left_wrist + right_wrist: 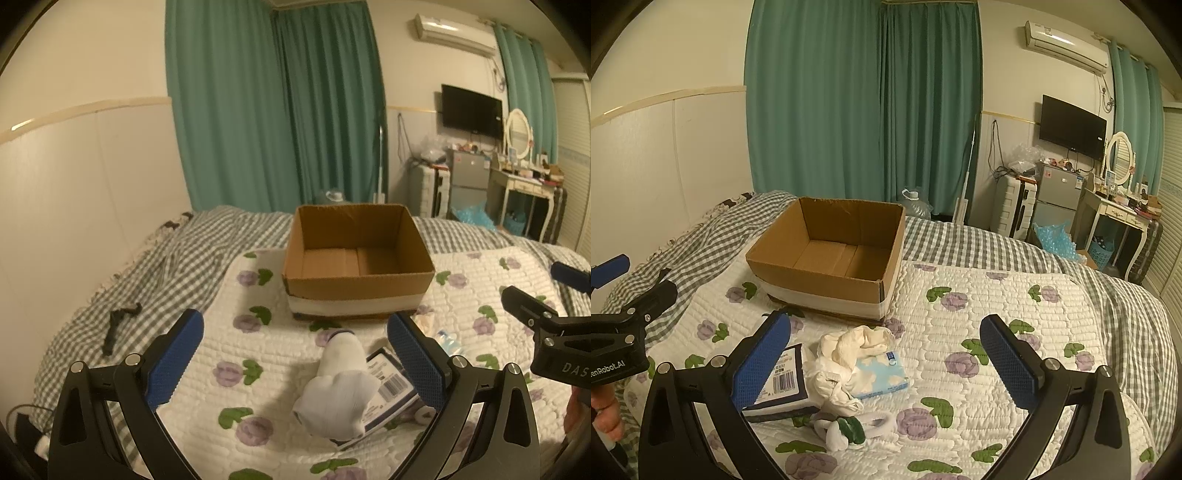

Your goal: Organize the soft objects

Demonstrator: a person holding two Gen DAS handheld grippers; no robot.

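An open, empty cardboard box (354, 254) (827, 254) stands on the floral quilt (258, 369) (979, 332). In the left wrist view a white rolled sock (338, 387) lies between the fingers of my open left gripper (295, 362), on a dark-edged packet with a barcode (391, 387). In the right wrist view my open right gripper (886, 362) hovers above a pile: cream cloth (853, 345), a white bag (831, 380), a blue tissue pack (882, 374), the packet (785, 376) and a white-green hair band (849, 428). Both grippers hold nothing.
A grey checked bedspread (979, 240) covers the bed beyond the quilt. A small black object (118, 325) lies on it at the left. The wall runs along the bed's left side. A fridge (1056, 199), a dressing table (1115, 214) and teal curtains (864, 99) stand beyond.
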